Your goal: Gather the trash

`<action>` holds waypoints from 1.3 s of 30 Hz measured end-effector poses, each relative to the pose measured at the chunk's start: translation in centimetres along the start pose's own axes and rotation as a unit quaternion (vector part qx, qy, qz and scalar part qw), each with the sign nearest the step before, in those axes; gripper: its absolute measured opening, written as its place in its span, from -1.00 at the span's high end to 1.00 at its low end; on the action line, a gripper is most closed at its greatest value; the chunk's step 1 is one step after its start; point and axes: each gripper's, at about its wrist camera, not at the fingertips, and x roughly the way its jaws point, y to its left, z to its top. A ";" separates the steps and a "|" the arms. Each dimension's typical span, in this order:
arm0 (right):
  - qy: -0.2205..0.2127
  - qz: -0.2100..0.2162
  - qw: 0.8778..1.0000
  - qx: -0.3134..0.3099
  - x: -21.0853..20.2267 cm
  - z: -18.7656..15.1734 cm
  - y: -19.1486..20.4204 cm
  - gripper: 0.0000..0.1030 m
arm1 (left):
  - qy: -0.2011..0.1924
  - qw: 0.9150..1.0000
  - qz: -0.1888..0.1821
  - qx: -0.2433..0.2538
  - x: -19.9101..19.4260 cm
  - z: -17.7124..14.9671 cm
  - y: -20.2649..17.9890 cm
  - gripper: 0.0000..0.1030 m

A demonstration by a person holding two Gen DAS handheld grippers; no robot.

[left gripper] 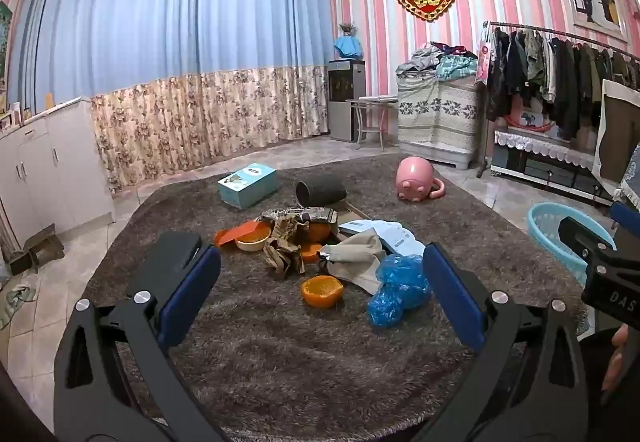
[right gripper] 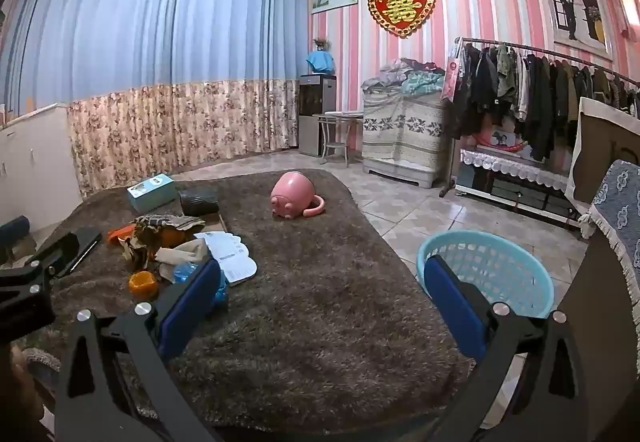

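A pile of trash lies on the brown shaggy rug [left gripper: 280, 354]: a hollow orange half [left gripper: 322, 291], a crumpled blue plastic bag [left gripper: 396, 290], crumpled brown paper [left gripper: 286, 248], a beige rag [left gripper: 354, 262] and white-blue paper [left gripper: 386, 234]. My left gripper [left gripper: 320, 254] hovers open just short of the pile, with nothing between its pads. In the right wrist view the pile [right gripper: 160, 242] sits to the left. My right gripper [right gripper: 324, 266] stands open over bare rug. A light blue basket [right gripper: 486, 270] stands on the floor behind its right finger.
A pink pig-shaped mug [left gripper: 416, 178], a black cylinder [left gripper: 320, 192] and a teal box [left gripper: 248, 184] lie farther back on the rug. A black flat device [left gripper: 168, 262] lies behind the left finger. White cabinets stand left, a clothes rack [right gripper: 540, 102] right.
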 end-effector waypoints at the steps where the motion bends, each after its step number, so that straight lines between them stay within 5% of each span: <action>1: 0.003 0.001 1.000 0.002 0.0 0.0 0.0 -0.93 | 0.002 1.000 0.001 0.000 0.0 0.0 0.0 -0.90; 39: -0.001 -0.016 1.000 0.009 -0.6 0.1 -0.6 -0.93 | -0.004 1.000 -0.001 -0.009 -1.4 1.1 1.2 -0.90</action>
